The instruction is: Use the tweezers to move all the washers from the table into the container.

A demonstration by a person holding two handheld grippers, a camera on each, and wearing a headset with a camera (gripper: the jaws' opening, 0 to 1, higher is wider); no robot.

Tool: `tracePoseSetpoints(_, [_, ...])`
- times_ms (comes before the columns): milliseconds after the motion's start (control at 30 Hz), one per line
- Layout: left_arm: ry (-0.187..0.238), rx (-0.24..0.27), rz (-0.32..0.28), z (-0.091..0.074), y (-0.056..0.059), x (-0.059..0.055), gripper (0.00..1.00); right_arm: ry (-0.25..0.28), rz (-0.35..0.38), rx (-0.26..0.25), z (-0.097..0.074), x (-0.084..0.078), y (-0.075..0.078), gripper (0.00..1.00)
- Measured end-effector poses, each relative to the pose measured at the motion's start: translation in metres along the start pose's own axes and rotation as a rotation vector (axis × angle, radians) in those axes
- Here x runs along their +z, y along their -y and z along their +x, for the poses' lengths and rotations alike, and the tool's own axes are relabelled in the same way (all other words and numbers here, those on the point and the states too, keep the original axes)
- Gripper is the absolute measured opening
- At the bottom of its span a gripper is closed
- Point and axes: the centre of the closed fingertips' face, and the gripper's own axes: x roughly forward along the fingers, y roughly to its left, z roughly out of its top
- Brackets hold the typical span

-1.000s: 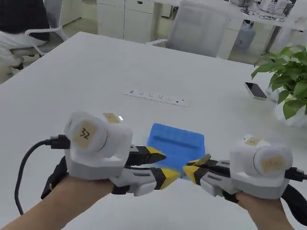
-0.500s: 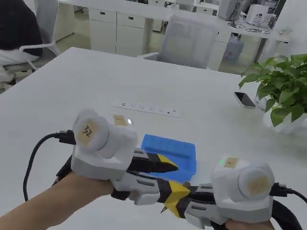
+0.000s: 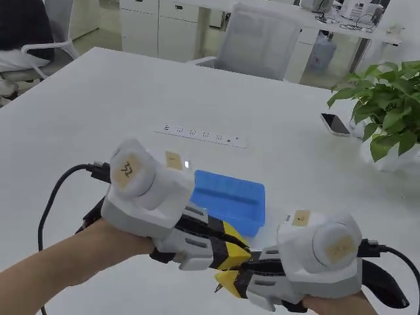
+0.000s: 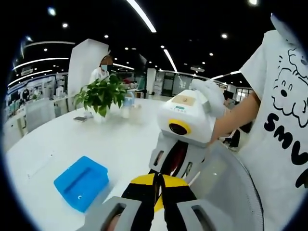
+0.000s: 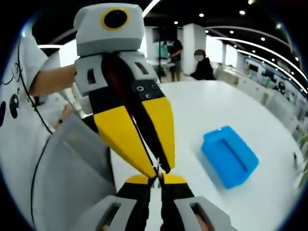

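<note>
Looks like the very start of the task, or close to it. Shallow blue rectangular plastic container point(image 3: 257, 209) sitting on the wide white bench point(image 3: 131, 98), just beyond both tools and well short of the white power strip point(image 3: 200, 134). Inside, apparently bare blue floor. One pale speck there in the left gripper view, too small to call a washer. Washers on the bench too small to pick out, hence no count of done or left.

Left gripper point(image 4: 157, 182) clenched, black-and-yellow jaws pressed together. Right gripper point(image 5: 157, 180) likewise closed tight. Both held low and close to the person's body, pointing at each other, tips nearly nose to nose on the near side of the container.

Tweezers pinched between either pair? Cannot tell: a thin dark sliver at the meeting point in the right gripper view, nothing surer. Judged so: no transfer confirmed, and probably all of the picking, carrying and dropping left to do.
</note>
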Motion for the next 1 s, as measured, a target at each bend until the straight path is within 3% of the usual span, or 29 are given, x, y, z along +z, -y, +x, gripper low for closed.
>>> tracePoseSetpoints(167, [-0.028, -0.009, 0.053, 0.000, -0.008, -0.007, 0.00, -0.027, -0.020, -0.003, 0.002, -0.005, 0.012, 0.04])
tracePoseSetpoints(300, [-0.089, 0.027, 0.096, -0.002, -0.021, -0.019, 0.00, -0.070, -0.044, -0.005, 0.008, -0.015, 0.020, 0.06])
tracePoseSetpoints(433, [-0.120, 0.023, 0.111, 0.002, -0.026, -0.029, 0.00, -0.109, -0.073, -0.015, 0.013, -0.023, 0.029, 0.06])
tracePoseSetpoints(533, [-0.183, 0.041, 0.179, 0.006, -0.033, -0.040, 0.00, -0.148, -0.121, -0.047, 0.017, -0.032, 0.039, 0.06])
tracePoseSetpoints(633, [-0.251, 0.059, 0.259, 0.014, -0.039, -0.054, 0.00, -0.170, -0.102, -0.078, 0.025, -0.042, 0.049, 0.07])
tracePoseSetpoints(767, [-0.335, 0.085, 0.313, 0.021, -0.051, -0.080, 0.00, -0.193, -0.043, -0.122, 0.035, -0.058, 0.060, 0.08])
tracePoseSetpoints(867, [-0.363, 0.084, 0.318, 0.025, -0.056, -0.097, 0.00, -0.208, -0.028, -0.133, 0.042, -0.064, 0.059, 0.08])
tracePoseSetpoints(1000, [-0.398, 0.073, 0.311, 0.025, -0.060, -0.112, 0.00, -0.220, -0.021, -0.148, 0.049, -0.069, 0.057, 0.09])
